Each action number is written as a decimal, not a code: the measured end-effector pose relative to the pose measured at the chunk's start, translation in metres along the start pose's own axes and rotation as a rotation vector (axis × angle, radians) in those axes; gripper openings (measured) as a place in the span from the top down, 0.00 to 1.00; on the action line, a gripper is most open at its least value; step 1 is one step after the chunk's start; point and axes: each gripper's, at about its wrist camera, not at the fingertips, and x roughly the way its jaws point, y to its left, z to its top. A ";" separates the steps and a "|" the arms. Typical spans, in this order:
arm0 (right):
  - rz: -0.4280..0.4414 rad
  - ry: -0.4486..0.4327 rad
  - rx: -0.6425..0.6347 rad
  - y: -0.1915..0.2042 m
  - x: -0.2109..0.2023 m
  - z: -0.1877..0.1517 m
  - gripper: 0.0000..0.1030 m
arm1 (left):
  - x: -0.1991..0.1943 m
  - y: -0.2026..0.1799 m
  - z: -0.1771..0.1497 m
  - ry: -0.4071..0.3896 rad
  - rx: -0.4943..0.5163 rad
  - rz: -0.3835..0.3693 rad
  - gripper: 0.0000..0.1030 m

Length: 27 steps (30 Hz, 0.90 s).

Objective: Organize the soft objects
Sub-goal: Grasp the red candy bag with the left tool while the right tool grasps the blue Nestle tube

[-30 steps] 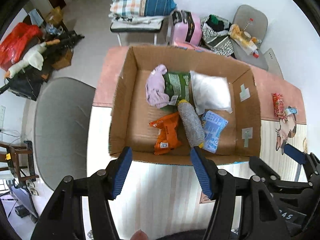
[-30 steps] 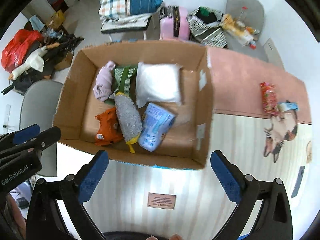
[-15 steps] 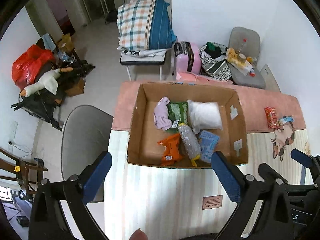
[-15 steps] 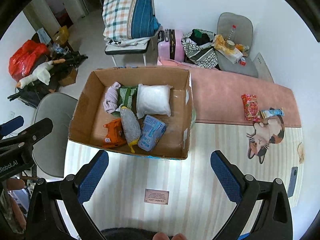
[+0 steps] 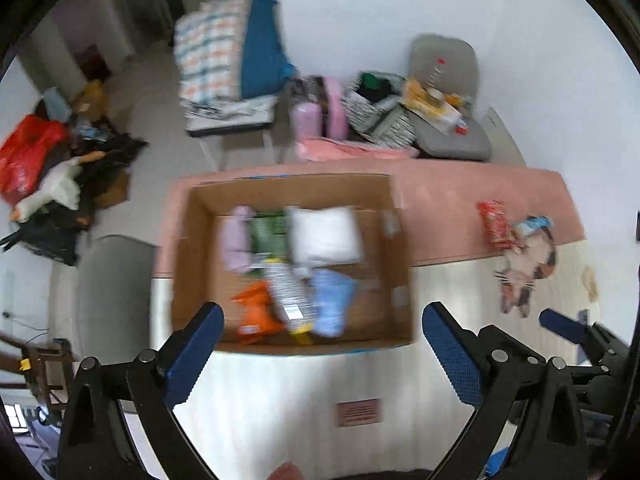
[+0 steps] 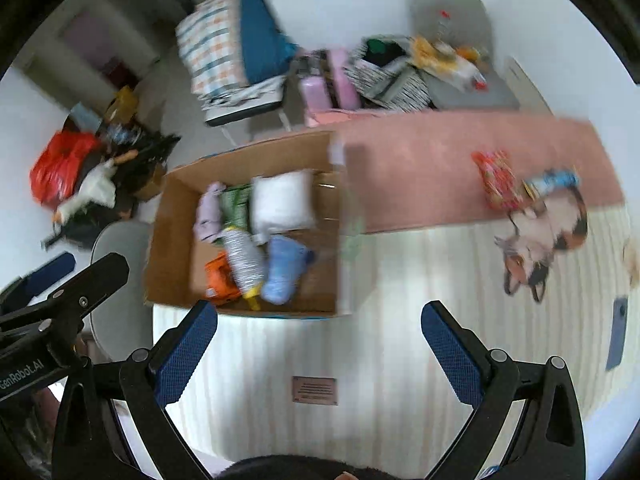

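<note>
Above the striped cream tabletop (image 6: 360, 360), both grippers hung high with fingers spread wide and nothing held. The open brown cardboard box (image 5: 192, 248) sat at the tabletop's left end, and in it lay the soft things already gathered: a white pillow-shaped pack (image 5: 325, 235), a lilac cloth bundle (image 5: 235, 238), a green packet (image 5: 269, 232), an orange pouch (image 5: 254, 314), a grey speckled roll with a yellow tip (image 5: 289, 298) and a pale blue packet (image 5: 331, 300).

Two pieces lay outside it, well apart from the box on the pink strip of mat (image 6: 420, 168) toward the right: a red patterned snack bag (image 6: 496, 180) and, just beside it, a small blue-and-white tube-like pack (image 6: 554, 182), both next to the printed calico cat (image 6: 544, 240).

From the right gripper (image 6: 318, 354) these strays lay forward and off to the right; the red bag's long axis ran roughly away from the camera, slightly slanted. From the left gripper (image 5: 320, 354) they sat farther to the right, with the box almost straight ahead. By that layout, the right hand looked the nearer and better placed to fetch them, though blur in both views left finer detail unclear.
</note>
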 end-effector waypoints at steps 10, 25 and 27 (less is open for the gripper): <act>-0.038 -0.009 0.477 -0.267 0.036 0.066 0.00 | 0.153 -0.177 0.094 0.236 0.062 -0.125 0.01; -0.041 0.207 0.813 -0.473 0.192 0.156 0.15 | 0.352 -0.322 0.147 0.620 0.107 -0.131 0.06; -0.066 0.231 0.815 -0.482 0.207 0.162 0.16 | 0.368 -0.324 0.146 0.662 0.087 -0.150 0.06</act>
